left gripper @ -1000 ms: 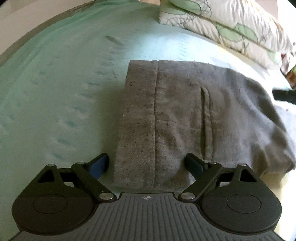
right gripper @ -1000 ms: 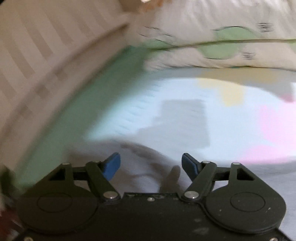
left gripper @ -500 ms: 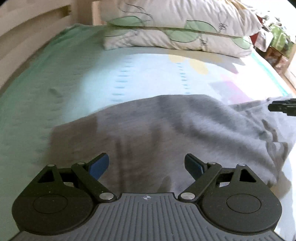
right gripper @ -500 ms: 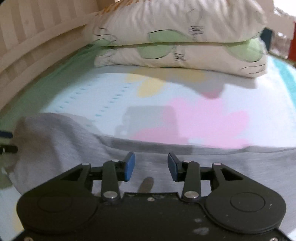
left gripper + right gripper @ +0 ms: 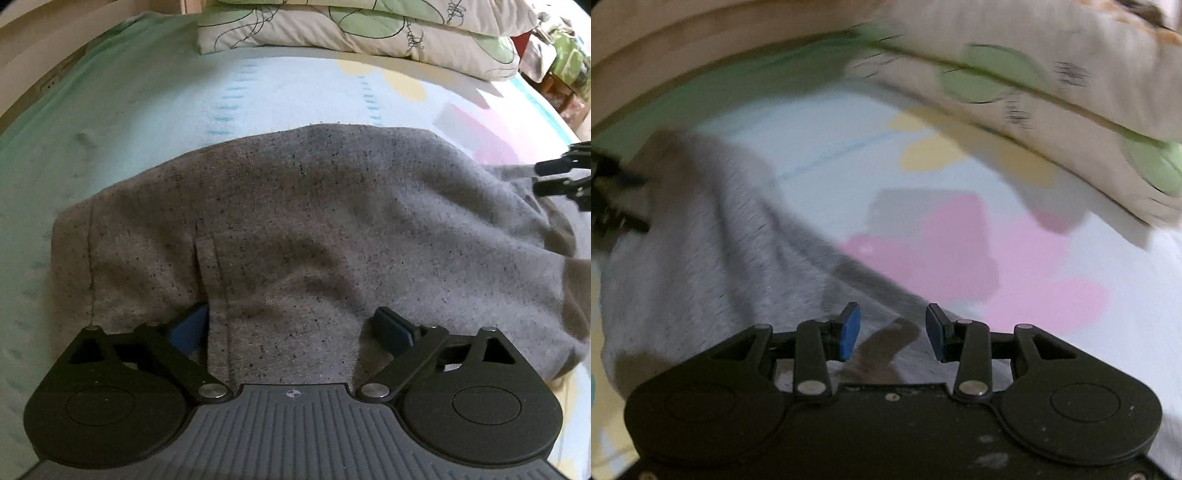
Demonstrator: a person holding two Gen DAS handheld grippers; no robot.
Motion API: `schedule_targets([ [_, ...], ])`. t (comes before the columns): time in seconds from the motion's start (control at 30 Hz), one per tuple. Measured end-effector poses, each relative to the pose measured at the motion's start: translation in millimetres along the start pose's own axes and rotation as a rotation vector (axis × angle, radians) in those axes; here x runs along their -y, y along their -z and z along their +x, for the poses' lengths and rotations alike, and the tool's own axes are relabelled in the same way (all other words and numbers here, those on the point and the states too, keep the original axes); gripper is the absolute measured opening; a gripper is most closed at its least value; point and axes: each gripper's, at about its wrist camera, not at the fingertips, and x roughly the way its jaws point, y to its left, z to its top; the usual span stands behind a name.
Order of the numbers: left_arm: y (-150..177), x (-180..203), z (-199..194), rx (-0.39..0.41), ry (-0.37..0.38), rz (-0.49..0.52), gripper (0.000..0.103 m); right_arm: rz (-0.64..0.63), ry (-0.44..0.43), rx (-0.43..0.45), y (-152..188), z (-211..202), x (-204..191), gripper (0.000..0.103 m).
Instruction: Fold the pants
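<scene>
Grey pants (image 5: 314,229) lie bunched on the bed (image 5: 155,122), roughly mid-mattress, w/ the stitched waistband end toward the bed's left (green) edge and the rest trailing off to the right. Top layer is humped, not flat; a vertical seam/pocket slit shows near the left end.

Left gripper (image 5: 291,328): jaws spread wide, low over the near edge of the pants. Fabric runs up btwn the two fingers, the left blue pad partly hidden behind the seam fold, right pad just beside a raised wrinkle. Not pinching anything – gap is much wider than the cloth in it.

Right gripper (image 5: 891,332): jaws part open, narrower gap than the left one, blue pads apart w/ grey cloth and a shadow visible btwn them. Nothing clamped as far as shows. It sits over the pants where the cloth meets the pink patch of the sheet. This view is motion-blurred, so fine detail is unclear. In the left view its black finger tips show at the far right edge, over the right part of the pants; touching or not, can't tell.

Two pillows (image 5: 369,33) w/ green leaf print are stacked at the head of the bed, well apart from the pants. Wooden rail (image 5: 701,40) runs along the bed's left side.
</scene>
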Motion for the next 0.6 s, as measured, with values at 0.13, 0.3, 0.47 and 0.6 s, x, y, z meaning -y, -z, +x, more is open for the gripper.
schedule_targets([
  [0.13, 1, 3, -2, 0.01, 0.001, 0.007, 0.101, -0.076, -0.036, -0.048, -4, 20, -5, 0.042],
  [0.3, -4, 7, 0, 0.019, 0.019, -0.002, 0.101, -0.096, -0.075, -0.062, -13, 23, -2, 0.037],
  [0.47, -5, 6, -1, 0.022, 0.032, 0.007, 0.101, -0.121, -0.062, -0.054, -15, 17, -11, 0.003],
  [0.6, -5, 0, -3, 0.019, 0.063, 0.009, 0.101, 0.007, 0.03, -0.014, -17, 23, 6, 0.003],
])
